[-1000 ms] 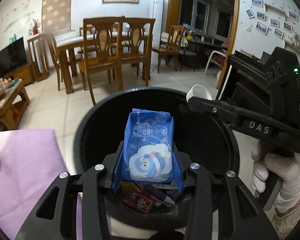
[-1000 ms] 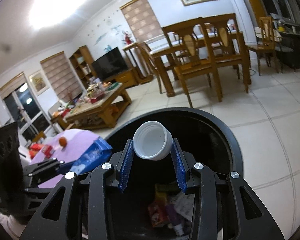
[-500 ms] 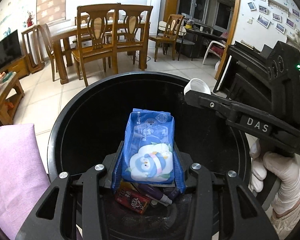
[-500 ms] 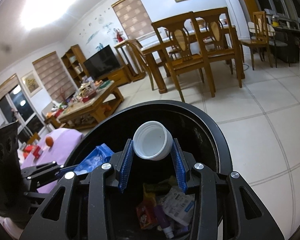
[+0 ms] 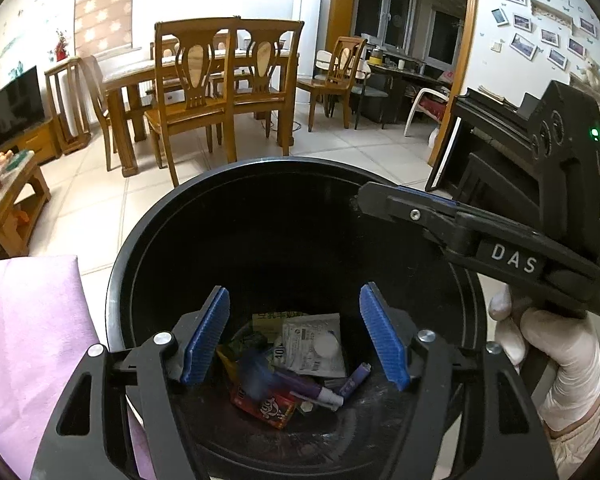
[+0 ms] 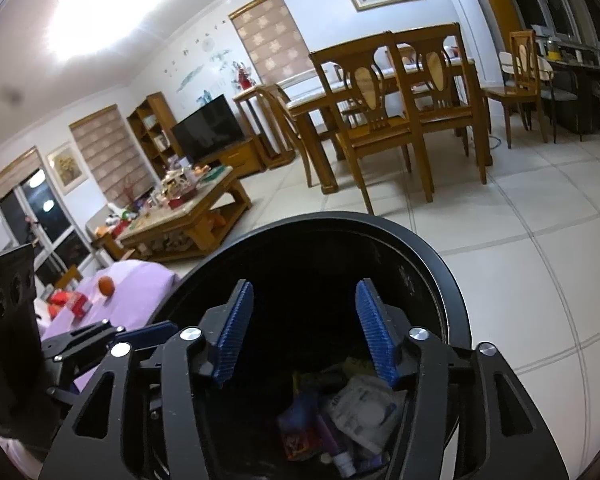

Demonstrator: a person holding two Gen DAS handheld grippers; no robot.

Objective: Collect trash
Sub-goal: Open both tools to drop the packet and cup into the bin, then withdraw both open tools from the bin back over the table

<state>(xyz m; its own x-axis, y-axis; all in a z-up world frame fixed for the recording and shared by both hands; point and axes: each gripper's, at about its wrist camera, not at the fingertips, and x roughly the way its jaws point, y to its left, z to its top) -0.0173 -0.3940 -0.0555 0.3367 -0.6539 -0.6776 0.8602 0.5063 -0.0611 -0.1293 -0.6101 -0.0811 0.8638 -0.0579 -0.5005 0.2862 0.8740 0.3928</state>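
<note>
Wipes pack (image 5: 256,376) dropped into bin (image 5: 148,248).

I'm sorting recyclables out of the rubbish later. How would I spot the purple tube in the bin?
Look into the round black bin on the tiled floor beside the lilac cloth. Among the wrappers at its bottom, the purple tube lies flat across the red snack packet, below the white sachet. It alone is a slim purple cylinder with a white tip.

Wooden dining chairs (image 5: 188,92) around table; dark TV (image 6: 208,130); cluttered coffee table (image 6: 188,208); possibly orange (image 6: 105,285) on purple cloth (image 5: 28,332).
</note>
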